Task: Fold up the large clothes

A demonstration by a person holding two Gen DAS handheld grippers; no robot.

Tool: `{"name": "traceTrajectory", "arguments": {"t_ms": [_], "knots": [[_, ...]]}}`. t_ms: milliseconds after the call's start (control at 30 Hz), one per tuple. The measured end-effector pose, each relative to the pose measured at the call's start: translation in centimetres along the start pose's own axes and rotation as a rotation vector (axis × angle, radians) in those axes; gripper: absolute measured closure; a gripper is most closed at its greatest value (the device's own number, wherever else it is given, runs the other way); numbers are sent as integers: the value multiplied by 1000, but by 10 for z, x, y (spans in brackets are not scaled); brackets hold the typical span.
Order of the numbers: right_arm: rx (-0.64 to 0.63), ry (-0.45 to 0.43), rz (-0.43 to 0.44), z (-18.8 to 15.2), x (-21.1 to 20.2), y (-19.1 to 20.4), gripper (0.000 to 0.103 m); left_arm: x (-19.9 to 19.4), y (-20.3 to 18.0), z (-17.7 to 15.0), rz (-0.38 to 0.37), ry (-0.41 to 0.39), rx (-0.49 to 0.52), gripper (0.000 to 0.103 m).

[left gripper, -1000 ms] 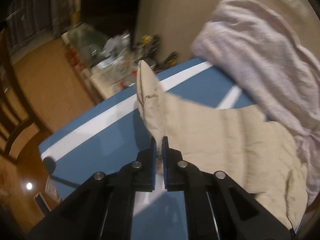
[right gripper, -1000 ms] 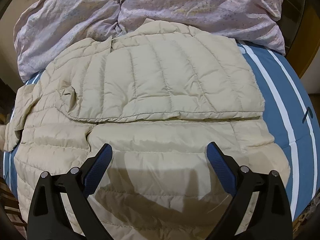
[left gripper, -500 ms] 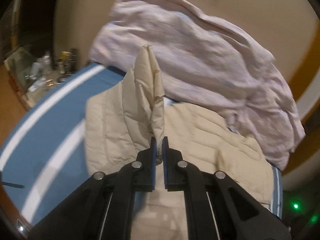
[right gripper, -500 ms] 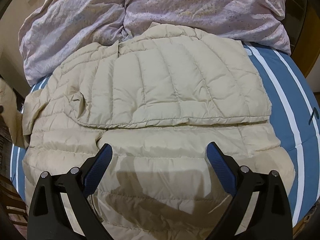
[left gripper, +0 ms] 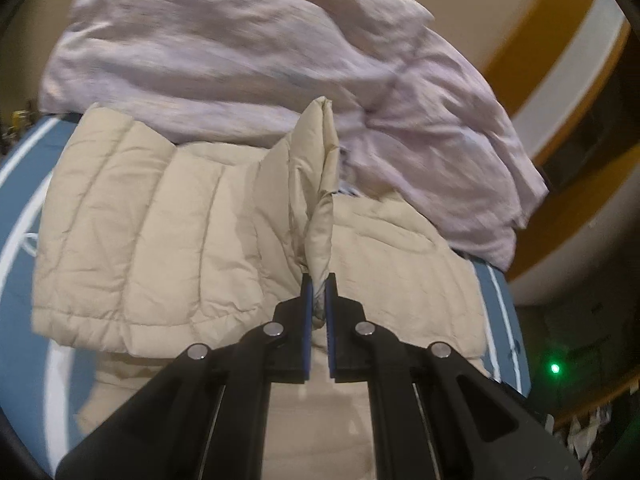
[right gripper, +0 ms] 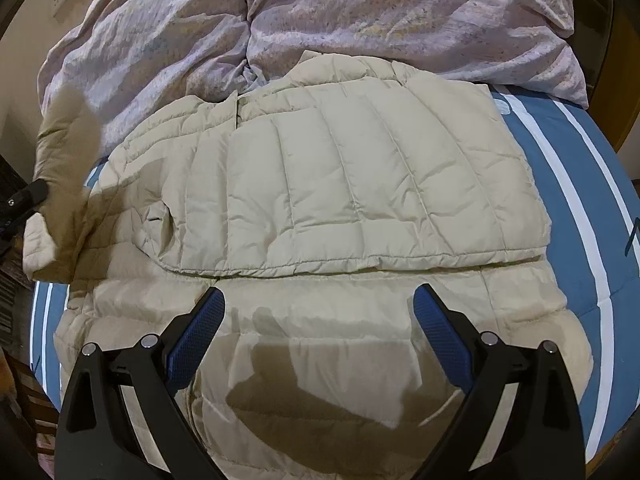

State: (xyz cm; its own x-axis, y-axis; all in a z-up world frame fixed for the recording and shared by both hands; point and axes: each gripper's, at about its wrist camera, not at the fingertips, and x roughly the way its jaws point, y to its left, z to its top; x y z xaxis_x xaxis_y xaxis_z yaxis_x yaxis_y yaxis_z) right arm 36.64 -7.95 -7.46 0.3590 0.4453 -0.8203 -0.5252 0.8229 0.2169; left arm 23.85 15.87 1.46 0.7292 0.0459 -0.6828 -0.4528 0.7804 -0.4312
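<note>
Right-wrist view, starting at its left edge: the left gripper (right gripper: pixel 38 192) is poking in as a dark tip, and a beige sleeve (right gripper: pixel 66 152) is standing up from it, blurred, above the left side of the bed. Next to that, the beige quilted jacket (right gripper: pixel 360 184) is lying spread on the blue bedcover with white stripes (right gripper: pixel 592 208); one quilted panel is sitting folded across its upper half, its hem running straight across the middle. A crumpled lilac duvet (right gripper: pixel 360 12) is bunching behind the collar, touching the jacket's far edge. Low in this view, the right gripper (right gripper: pixel 318 322) is hovering over the lower half of the jacket with its blue pads (right gripper: pixel 196 332) spread wide and nothing between them; its shadow is falling on the fabric below.

Through the left wrist camera, the quilted panel (left gripper: pixel 152 232) is filling the left side, with blue cover showing beyond it. At the centre the left gripper (left gripper: pixel 318 312) is pinching the sleeve (left gripper: pixel 316 184), fingers closed tight on the fabric, which is rising in a puffy ridge ahead of the tips. The duvet (left gripper: pixel 260 60) is piling up behind it and off to the right, and a small green light (left gripper: pixel 555 368) is glowing in the dark at the far right.
</note>
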Motion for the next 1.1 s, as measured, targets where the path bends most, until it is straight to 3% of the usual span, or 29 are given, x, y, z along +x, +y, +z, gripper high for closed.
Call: {"name": "traceTrajectory", "arguments": {"t_ms": [400, 500, 533, 567, 667, 833, 1100], "knots": [[48, -4, 14, 6, 2, -12, 6, 41, -58, -29, -101, 130, 102, 96], [58, -15, 20, 9, 0, -14, 6, 39, -62, -33, -89, 139, 123, 84], [61, -21, 27, 11, -2, -15, 6, 37, -62, -33, -85, 139, 125, 73], [63, -24, 31, 12, -2, -15, 6, 36, -61, -33, -80, 136, 126, 63], [76, -35, 59, 18, -5, -14, 7, 29, -57, -30, -63, 118, 124, 56], [99, -32, 146, 29, -4, -7, 17, 23, -43, -27, 14, 102, 129, 55], [112, 50, 249, 34, 21, 14, 36, 26, -17, -27, 170, 99, 147, 55]]}}
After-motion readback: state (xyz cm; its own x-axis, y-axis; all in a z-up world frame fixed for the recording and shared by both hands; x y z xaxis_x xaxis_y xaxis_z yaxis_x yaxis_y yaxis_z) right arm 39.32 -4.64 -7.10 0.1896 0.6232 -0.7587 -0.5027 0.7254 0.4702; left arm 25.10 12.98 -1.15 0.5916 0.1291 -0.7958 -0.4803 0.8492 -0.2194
